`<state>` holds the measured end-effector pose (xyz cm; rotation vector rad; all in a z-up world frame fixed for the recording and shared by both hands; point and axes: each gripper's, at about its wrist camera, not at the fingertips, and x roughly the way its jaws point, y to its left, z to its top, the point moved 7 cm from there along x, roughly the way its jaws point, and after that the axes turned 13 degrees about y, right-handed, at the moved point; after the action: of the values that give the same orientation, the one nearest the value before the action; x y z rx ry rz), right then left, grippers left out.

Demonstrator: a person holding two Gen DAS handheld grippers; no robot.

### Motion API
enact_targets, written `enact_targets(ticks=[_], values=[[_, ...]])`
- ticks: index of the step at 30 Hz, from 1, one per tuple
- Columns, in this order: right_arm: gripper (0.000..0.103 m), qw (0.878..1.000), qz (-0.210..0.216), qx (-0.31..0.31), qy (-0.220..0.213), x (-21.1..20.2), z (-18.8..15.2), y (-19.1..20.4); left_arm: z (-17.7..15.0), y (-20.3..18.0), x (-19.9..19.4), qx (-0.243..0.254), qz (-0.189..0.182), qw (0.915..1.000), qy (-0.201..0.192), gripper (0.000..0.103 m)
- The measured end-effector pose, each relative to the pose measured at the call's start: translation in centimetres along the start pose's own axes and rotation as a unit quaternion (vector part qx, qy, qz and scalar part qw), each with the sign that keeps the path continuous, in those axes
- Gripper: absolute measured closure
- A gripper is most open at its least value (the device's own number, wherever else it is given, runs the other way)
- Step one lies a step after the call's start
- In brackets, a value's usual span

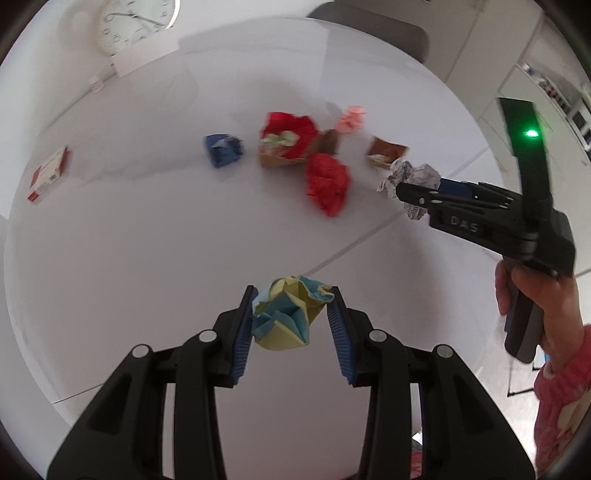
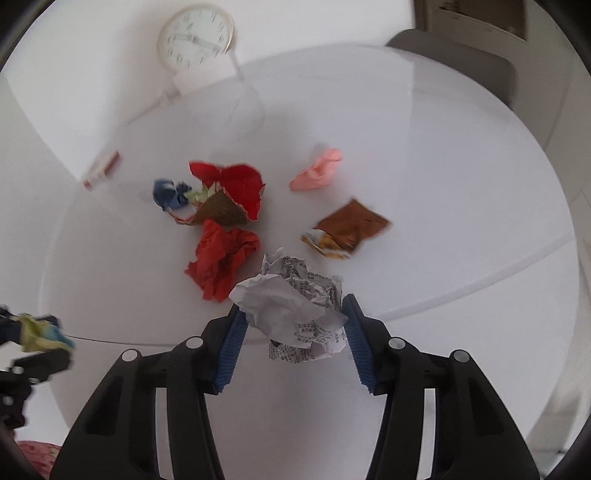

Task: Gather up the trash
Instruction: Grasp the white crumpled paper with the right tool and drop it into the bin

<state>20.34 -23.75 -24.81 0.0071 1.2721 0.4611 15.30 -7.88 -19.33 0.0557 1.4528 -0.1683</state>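
Paper is what you grip in both: your left hand-held gripper (image 1: pixel 291 306) pinches a yellow-blue wad (image 1: pixel 286 317) only at its tips, your right hand-held gripper (image 2: pixel 291 321) a loose white ball (image 2: pixel 295 314), so either may drop onto the surface (image 1: pixel 147 240).

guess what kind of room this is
Probably a home dining or kitchen area: a round white table strewn with crumpled paper, a grey chair tucked behind it, a wall clock propped at the back, and shelving at the far right.
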Motion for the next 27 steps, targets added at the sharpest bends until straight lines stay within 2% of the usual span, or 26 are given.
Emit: enact_targets(ticks=[4,5,8,11,15,21,23,25,27], values=[[0.051,0.997,0.023,0.056,-0.041,-6.1,-4.3,-2.7,-0.6,-4.2,-0.9,0.032,-0.021,0.9992,-0.003,0.065],[0.051,0.996,0.019,0.07,-0.054,-8.5,-6.4,-3.8,-0.9,-6.0,-1.1,0.047,-0.033,0.9983,-0.004,0.065],[0.051,0.994,-0.001,0.094,-0.064,-12.4,-11.2,-6.2,-1.4,-10.3,-1.5,0.081,-0.057,0.9951,-0.004,0.065],[0.05,0.989,-0.048,0.129,-0.047,-14.7,-17.6,-9.8,-2.0,-16.0,-1.4,0.125,-0.08,0.9889,0.0,0.065],[0.05,0.979,-0.06,0.192,-0.009,-13.3,-24.8,-14.2,-3.4,-21.6,-1.1,0.169,-0.1,0.9804,0.008,0.065],[0.049,0.966,-0.048,0.244,0.073,-6.1,-31.8,-19.0,-5.8,-26.5,0.2,0.203,-0.084,0.9753,0.025,0.065],[0.036,0.963,-0.047,0.249,0.096,-4.4,-33.1,-19.8,-6.5,-27.2,0.5,0.209,-0.069,0.9751,0.023,0.065],[0.01,0.959,-0.052,0.258,0.104,-3.3,-34.0,-20.7,-7.2,-27.7,0.8,0.213,-0.058,0.975,0.024,0.065],[0.003,0.954,-0.061,0.275,0.106,-3.2,-34.6,-21.5,-7.7,-27.9,1.1,0.211,-0.054,0.9755,0.029,0.065]])
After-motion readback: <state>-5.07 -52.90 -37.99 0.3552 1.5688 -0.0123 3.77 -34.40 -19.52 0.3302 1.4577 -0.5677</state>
